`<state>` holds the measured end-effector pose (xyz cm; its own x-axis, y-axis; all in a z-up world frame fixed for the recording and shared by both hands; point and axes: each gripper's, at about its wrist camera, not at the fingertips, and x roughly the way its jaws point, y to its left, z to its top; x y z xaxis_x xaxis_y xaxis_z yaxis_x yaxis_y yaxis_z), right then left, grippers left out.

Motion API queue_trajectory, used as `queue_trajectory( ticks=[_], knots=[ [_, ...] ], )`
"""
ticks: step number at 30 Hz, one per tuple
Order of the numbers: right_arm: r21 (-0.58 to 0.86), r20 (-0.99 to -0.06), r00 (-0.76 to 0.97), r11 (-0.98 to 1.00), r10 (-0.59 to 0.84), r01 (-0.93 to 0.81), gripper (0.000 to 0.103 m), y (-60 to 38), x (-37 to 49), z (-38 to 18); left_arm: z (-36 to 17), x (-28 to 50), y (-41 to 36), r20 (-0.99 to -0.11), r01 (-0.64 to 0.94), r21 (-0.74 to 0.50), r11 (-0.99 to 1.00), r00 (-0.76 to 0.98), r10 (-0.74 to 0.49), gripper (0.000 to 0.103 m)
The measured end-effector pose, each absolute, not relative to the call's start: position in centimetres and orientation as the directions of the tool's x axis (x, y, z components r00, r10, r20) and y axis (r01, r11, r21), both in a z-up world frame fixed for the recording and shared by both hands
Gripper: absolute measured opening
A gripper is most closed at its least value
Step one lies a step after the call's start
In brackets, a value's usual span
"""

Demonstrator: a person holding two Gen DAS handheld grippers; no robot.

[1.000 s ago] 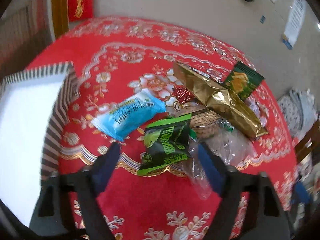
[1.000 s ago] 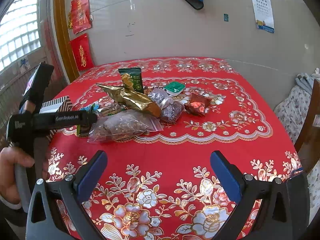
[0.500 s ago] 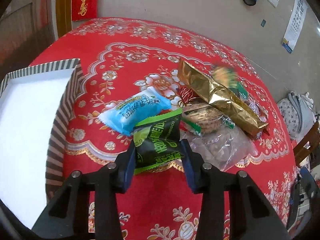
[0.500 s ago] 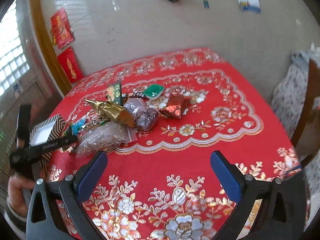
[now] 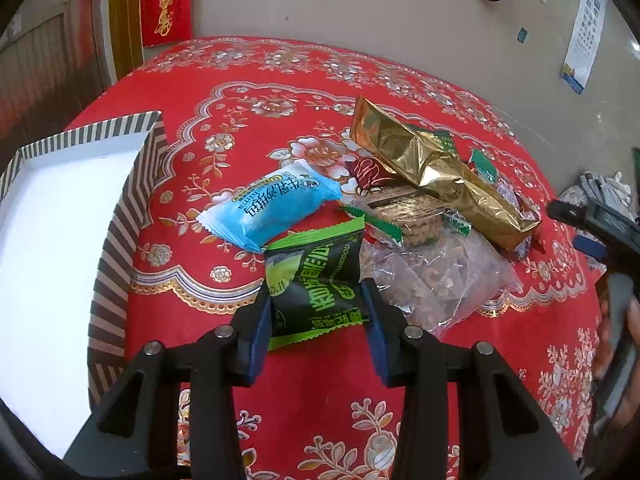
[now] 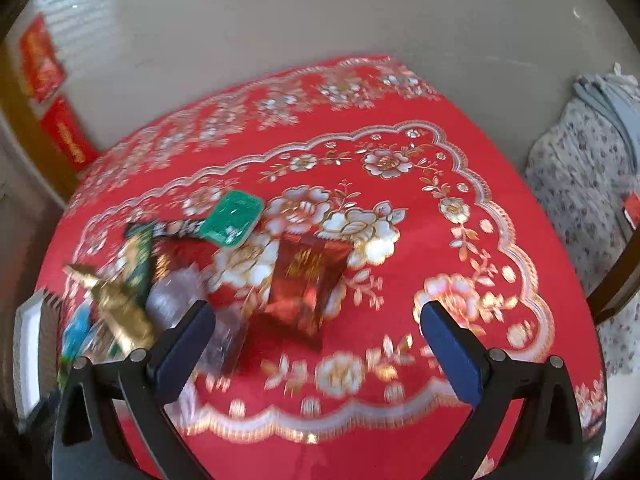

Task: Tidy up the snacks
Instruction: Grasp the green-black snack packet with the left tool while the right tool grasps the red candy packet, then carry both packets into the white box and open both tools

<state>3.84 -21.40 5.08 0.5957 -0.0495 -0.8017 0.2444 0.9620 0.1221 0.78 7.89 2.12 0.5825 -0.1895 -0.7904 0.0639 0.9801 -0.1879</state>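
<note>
My left gripper [image 5: 316,304] is shut on a black-and-green snack packet [image 5: 316,276], its blue pads pressing both side edges just above the red tablecloth. Behind it lie a light-blue packet [image 5: 272,204], a gold foil bag [image 5: 436,172] and a clear bag of brown snacks [image 5: 436,276]. My right gripper [image 6: 316,314] stands wide open over the table. A red foil packet [image 6: 308,280] lies on the cloth just ahead of its fingertips, touching neither pad. A green-lidded tub [image 6: 234,218] sits behind that. The right wrist view is blurred.
A striped box with a white inside [image 5: 124,216] stands at the left of the pile. The round table with its red floral cloth [image 6: 400,420] ends near a wall behind. A wooden chair [image 6: 616,280] and a flowered cloth [image 6: 580,184] are at the right.
The left jaws have shut on the black-and-green packet, which now sits slightly raised. The right gripper has swung over the table toward the red foil packet, which now looks much closer.
</note>
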Motion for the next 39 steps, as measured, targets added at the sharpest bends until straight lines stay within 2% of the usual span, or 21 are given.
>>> queue_trajectory(
  ticks=[1,4,6,8,9,11,23,39],
  knots=[
    [0.114,-0.812,0.581,0.962,-0.055,0.25,0.102,-21.4,4.4,4.8,2.1,0.8,7.8,-0.791,0.065,-0.185,0.981,0.582,-0.188,0.043],
    [0.101,-0.839,0.543,0.965,-0.047,0.241,0.087,-20.9,5.7,3.5,2.1,0.9,7.7,-0.794,0.065,-0.179,0.982,0.58,-0.183,0.044],
    [0.075,-0.849,0.524,0.969,-0.061,0.233,0.068,-20.4,6.2,3.0,2.1,1.1,7.6,-0.796,0.065,-0.172,0.983,0.579,-0.177,0.044],
    [0.058,-0.858,0.509,0.971,-0.07,0.231,0.057,-20.2,6.5,2.6,2.1,1.3,7.5,-0.798,0.059,-0.172,0.983,0.577,-0.174,0.044],
    [0.041,-0.853,0.516,0.973,-0.084,0.227,0.047,-20.1,6.6,2.7,2.1,1.4,7.5,-0.799,0.057,-0.173,0.983,0.576,-0.174,0.044],
    [0.006,-0.853,0.512,0.979,-0.102,0.205,0.037,-19.8,6.6,2.7,2.1,1.6,7.5,-0.798,0.053,-0.18,0.982,0.575,-0.177,0.044],
    [0.081,-0.804,0.594,0.985,-0.025,0.152,0.037,-19.8,-0.7,3.8,2.5,0.9,10.7,-0.785,0.006,-0.284,0.959,0.573,-0.236,0.041],
    [0.093,-0.748,0.661,0.995,0.051,0.028,0.037,-14.1,-7.0,4.5,5.3,-4.0,9.4,-0.717,0.067,-0.166,0.984,0.677,-0.167,0.041]
  ],
)
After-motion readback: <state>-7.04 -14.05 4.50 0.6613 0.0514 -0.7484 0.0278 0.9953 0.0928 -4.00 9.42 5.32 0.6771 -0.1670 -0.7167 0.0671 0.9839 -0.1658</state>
